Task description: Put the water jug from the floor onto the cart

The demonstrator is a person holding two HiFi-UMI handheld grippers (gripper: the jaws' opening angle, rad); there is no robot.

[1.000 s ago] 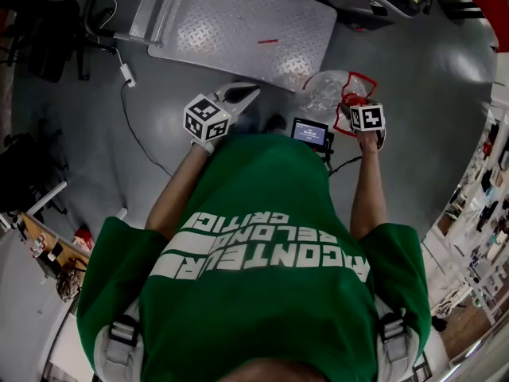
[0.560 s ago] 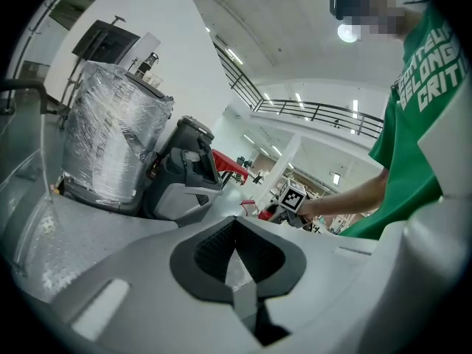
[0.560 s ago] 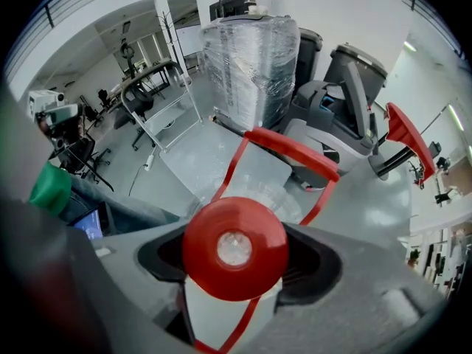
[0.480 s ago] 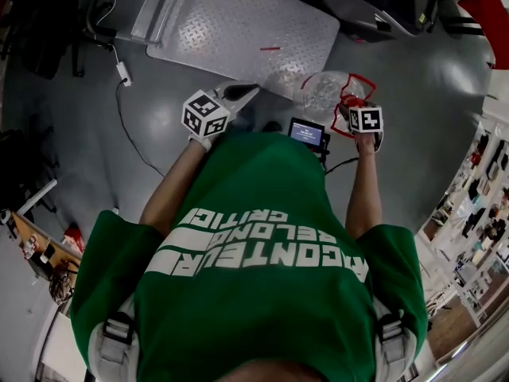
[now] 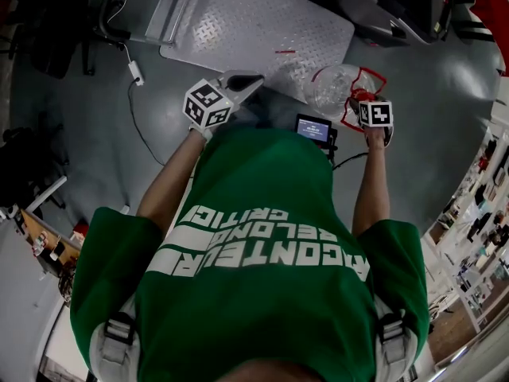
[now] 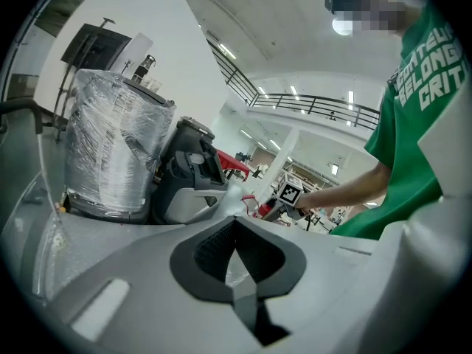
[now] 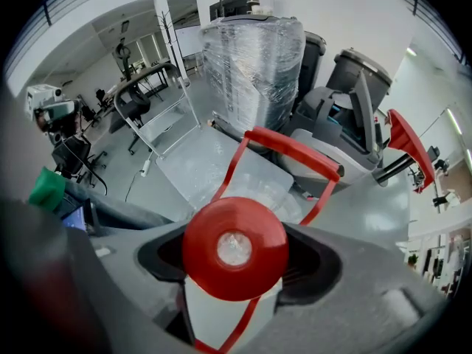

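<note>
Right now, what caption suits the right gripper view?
Right tool grips the water jug at its red cap, facing the cart.

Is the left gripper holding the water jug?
No: the left gripper has its jaws together on nothing; the right gripper clamps the water jug.

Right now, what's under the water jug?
The water jug, gripped at its red cap by the right tongs, hangs over the near edge of the cart deck and grey floor. Directly beneath is covered.
</note>
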